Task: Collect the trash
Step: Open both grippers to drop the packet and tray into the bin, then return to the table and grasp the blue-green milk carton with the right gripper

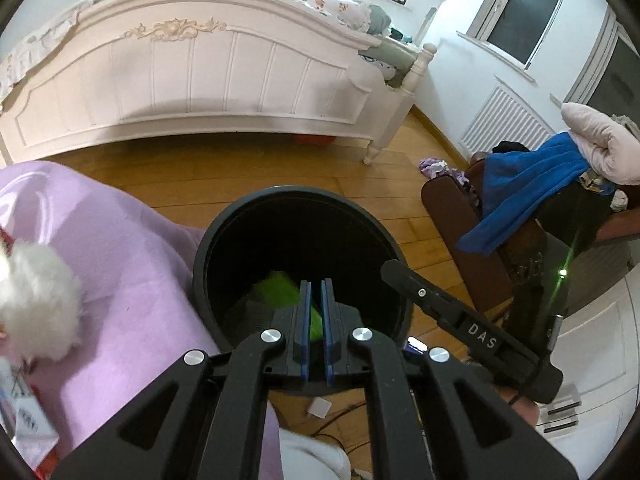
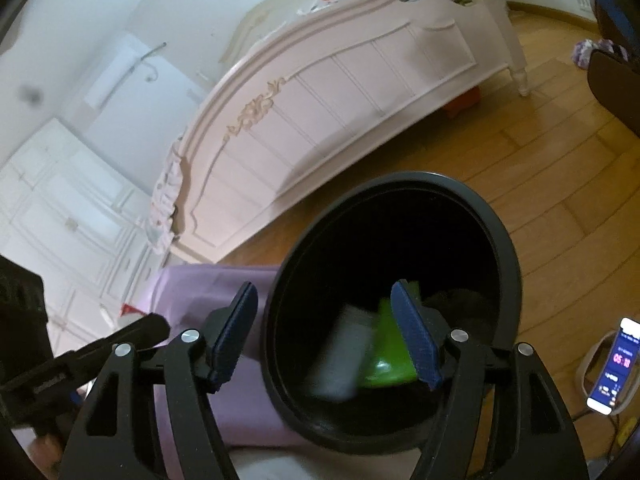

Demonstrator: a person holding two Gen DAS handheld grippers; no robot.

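Right tongs (image 2: 326, 340) are hanging wide open over the black bin (image 2: 508, 248), lower frame, a blurred white scrap (image 2: 340, 360) beside green trash (image 2: 386, 354); left tongs (image 1: 316, 312) are sitting nearly closed, empty.

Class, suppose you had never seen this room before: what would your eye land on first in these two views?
The black trash bin on the wood floor, with a bright green piece and a blurred white item inside. The right gripper is open above its rim. Behind stands the pale pink bed footboard, and a purple blanket lies beside the bin.
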